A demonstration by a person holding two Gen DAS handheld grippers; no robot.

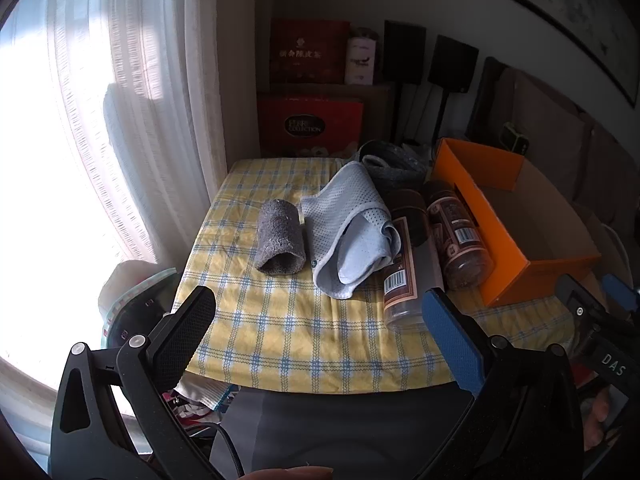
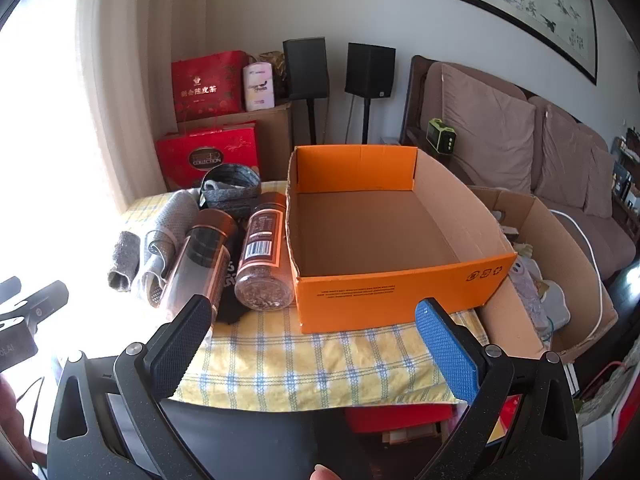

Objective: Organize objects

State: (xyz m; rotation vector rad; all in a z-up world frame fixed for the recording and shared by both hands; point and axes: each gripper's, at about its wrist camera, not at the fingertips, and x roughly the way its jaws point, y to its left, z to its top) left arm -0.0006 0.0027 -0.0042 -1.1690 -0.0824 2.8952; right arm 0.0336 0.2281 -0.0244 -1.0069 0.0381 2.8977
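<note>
An empty orange cardboard box (image 2: 384, 300) stands on the right of a table with a yellow checked cloth (image 1: 280, 320); it also shows in the left wrist view (image 1: 496, 240). Left of it lie two brown-labelled clear jars (image 2: 262, 256) (image 2: 200, 264), a pale blue mesh cloth (image 1: 348, 228), a grey rolled fabric piece (image 1: 280, 236) and a grey felt basket (image 2: 232, 188). My left gripper (image 1: 320, 312) is open and empty above the table's front edge. My right gripper (image 2: 316, 320) is open and empty in front of the box.
Red gift boxes (image 2: 208, 152) and black speakers (image 2: 370, 68) stand behind the table. A sofa (image 2: 520, 152) is to the right. An open brown carton (image 2: 560, 280) with items sits beside the table. A curtained window (image 1: 100, 120) is to the left.
</note>
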